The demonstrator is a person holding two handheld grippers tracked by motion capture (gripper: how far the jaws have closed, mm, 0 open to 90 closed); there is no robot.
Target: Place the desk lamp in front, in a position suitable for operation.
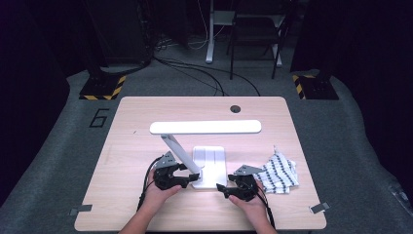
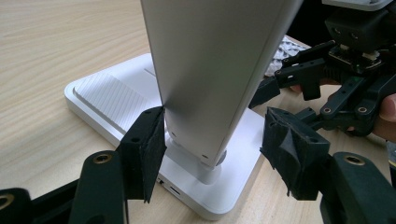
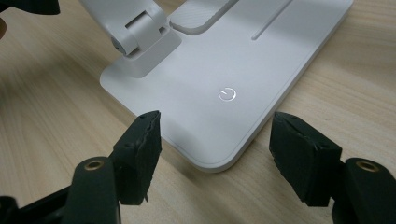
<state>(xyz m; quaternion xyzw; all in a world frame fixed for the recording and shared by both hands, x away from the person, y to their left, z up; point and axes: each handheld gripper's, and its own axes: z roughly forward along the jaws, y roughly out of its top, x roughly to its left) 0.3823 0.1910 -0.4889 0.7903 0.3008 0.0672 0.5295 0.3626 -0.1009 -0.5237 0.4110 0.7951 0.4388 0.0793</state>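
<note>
A white desk lamp stands mid-table with its long head (image 1: pixel 205 127) level above the flat base (image 1: pixel 213 158). Its slanted arm (image 2: pixel 210 70) rises between the jaws of my left gripper (image 2: pixel 217 137), just above the hinge (image 2: pixel 208 170). The left pad (image 2: pixel 149 140) touches the arm's edge, while the right pad (image 2: pixel 289 149) stands off it with a gap. In the high view my left gripper (image 1: pixel 189 177) points right at the arm's foot. My right gripper (image 3: pixel 218 142) is open astride the base's near corner (image 3: pixel 210 154), close to a lit power symbol (image 3: pixel 227 94).
A black-and-white patterned cloth (image 1: pixel 280 173) lies crumpled at the right, just behind my right hand. A round cable hole (image 1: pixel 235 108) sits near the table's far edge. Bare wood stretches left of the lamp. Chairs and cables are on the floor beyond.
</note>
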